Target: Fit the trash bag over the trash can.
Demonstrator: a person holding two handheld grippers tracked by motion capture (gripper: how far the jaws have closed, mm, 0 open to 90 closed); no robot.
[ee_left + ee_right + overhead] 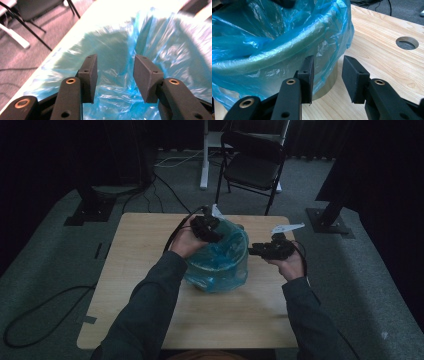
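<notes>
Blue bag hides most of the bin; its top blurred.

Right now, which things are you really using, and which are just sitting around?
Being used:
- blue plastic bag lining the bin
- bin under the bag
- left gripper, open over the bag
- right gripper, open beside the bin
- table they stand on

Just sitting around:
- black folding chair
- cables on the floor

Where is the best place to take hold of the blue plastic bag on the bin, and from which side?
Probably the loose skirt of the blue plastic bag that hangs folded over the bin's rim. It stands off the bin wall in wrinkles, so thin jaws can pinch it. Come level from the right side, where the right gripper is open beside it.
</notes>
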